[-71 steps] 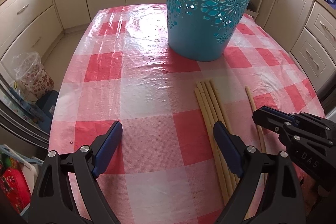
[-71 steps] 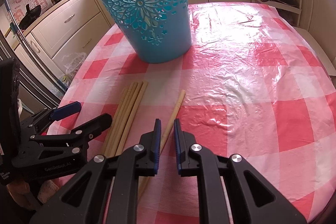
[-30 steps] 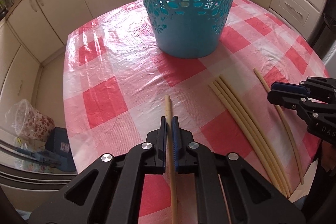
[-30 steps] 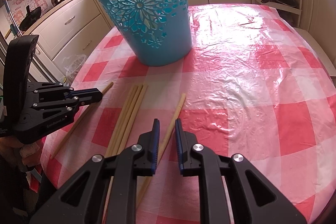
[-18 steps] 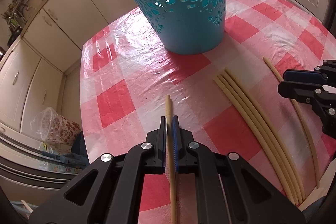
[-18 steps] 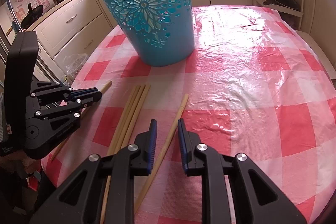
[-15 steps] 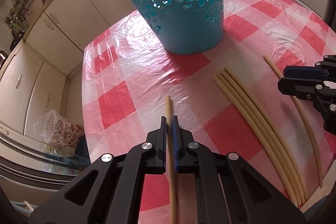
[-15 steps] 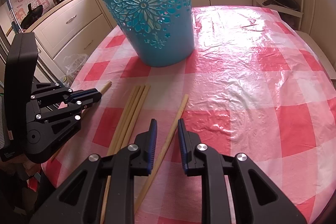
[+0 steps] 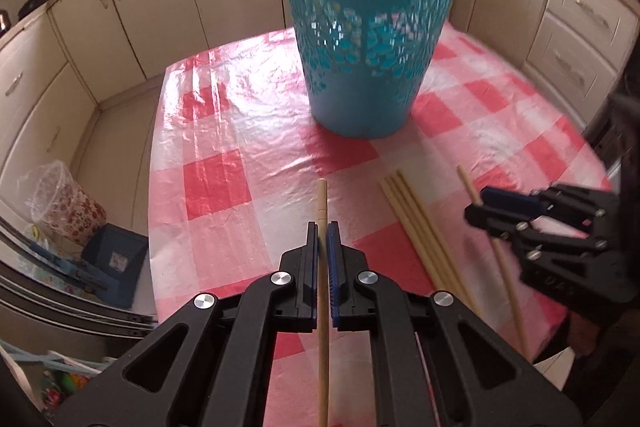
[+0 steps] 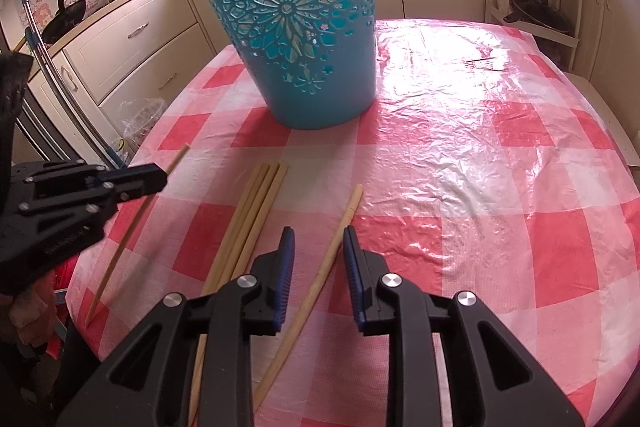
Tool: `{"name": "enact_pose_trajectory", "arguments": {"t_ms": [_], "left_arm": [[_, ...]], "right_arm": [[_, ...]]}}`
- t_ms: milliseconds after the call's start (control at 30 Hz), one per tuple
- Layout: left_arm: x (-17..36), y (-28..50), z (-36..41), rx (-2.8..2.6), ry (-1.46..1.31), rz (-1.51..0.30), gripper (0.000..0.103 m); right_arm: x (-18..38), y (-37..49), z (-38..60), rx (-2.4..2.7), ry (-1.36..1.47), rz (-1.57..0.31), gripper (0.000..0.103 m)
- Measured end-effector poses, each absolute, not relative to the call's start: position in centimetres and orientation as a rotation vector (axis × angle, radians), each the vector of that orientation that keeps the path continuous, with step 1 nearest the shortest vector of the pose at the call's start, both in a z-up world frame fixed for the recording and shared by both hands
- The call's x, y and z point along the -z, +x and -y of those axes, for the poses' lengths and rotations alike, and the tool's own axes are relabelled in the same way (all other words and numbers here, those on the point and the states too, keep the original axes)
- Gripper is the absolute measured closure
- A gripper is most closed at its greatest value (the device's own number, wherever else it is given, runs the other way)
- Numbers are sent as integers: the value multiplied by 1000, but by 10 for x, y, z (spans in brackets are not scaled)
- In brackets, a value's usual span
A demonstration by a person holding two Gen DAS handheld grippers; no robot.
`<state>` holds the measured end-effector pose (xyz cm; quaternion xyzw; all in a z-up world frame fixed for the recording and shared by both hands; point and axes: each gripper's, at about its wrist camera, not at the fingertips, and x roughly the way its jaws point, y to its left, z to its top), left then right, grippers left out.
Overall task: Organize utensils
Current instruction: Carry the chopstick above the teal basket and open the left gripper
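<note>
A blue perforated basket [image 9: 368, 39] [image 10: 296, 23] stands upright on the red-and-white checked table [image 10: 500, 163]. My left gripper [image 9: 322, 231] is shut on one wooden chopstick [image 9: 322, 207], held above the table and pointing toward the basket; it also shows in the right wrist view [image 10: 120, 235]. My right gripper [image 10: 319, 243] is open, its jaws either side of a single chopstick [image 10: 340, 227] lying on the cloth. A bundle of chopsticks [image 10: 256, 207] [image 9: 416, 227] lies to its left.
Cream kitchen cabinets [image 9: 132, 7] surround the table. A plastic bag-lined bin [image 9: 60, 203] and a blue box [image 9: 116, 251] sit on the floor left of the table. A rack with pans [image 10: 536, 7] stands behind on the right.
My left gripper has lifted with its chopstick, so the basket's rim now shows. My right gripper's jaws have opened wider around the single chopstick.
</note>
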<state>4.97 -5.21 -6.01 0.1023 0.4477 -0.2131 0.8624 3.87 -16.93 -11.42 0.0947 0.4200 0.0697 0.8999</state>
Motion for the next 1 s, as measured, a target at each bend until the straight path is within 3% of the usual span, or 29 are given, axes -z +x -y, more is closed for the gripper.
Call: {"name": "enact_pose_trajectory", "arguments": {"t_ms": [333, 533, 700, 1000], "left_arm": [[-79, 62, 46, 571, -102, -609, 103], [-105, 76, 71, 589, -80, -557, 103], [-73, 82, 65, 526, -33, -643, 103], [69, 84, 27, 422, 65, -1050, 98]], "right_arm": [[115, 37, 170, -147, 218, -866, 77], [116, 39, 173, -156, 235, -870, 77], [116, 41, 176, -165, 247, -873, 74], [116, 39, 170, -166, 230, -869, 70]]}}
